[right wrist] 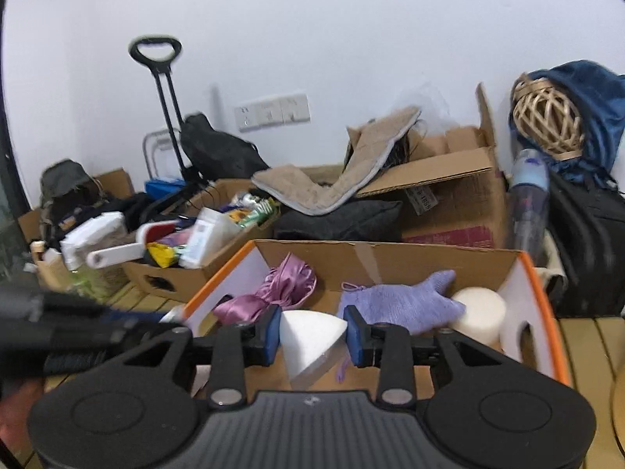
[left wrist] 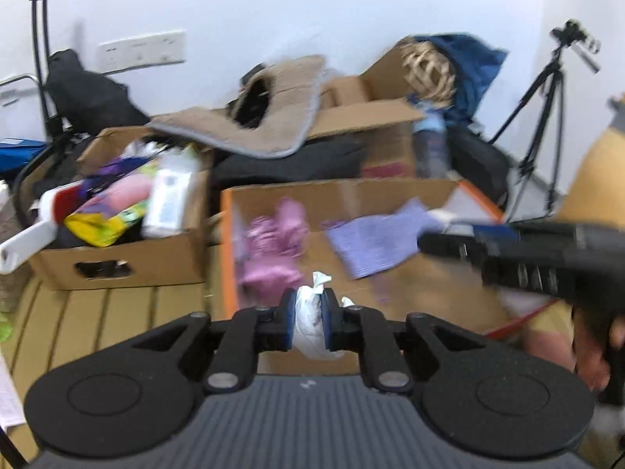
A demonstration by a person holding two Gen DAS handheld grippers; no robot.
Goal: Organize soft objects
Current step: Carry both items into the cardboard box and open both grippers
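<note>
Left tongs (left wrist: 307,322) pinch a white bag (left wrist: 310,328), limp, light. Right tongs (right wrist: 313,332) clamp a foam wedge (right wrist: 310,346) over the box (right wrist: 390,260) (crushable, grip flat faces gently).

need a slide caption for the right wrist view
Right gripper holds a white foam wedge over the orange-edged cardboard box of soft items.

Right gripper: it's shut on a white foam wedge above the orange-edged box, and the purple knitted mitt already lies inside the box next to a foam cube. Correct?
One detail is wrong. The right wrist view shows the right gripper shut on the white foam wedge above the orange-edged box, and the purple knitted mitt lies inside, but the foam piece next to it is a cylinder, not a cube.
</note>
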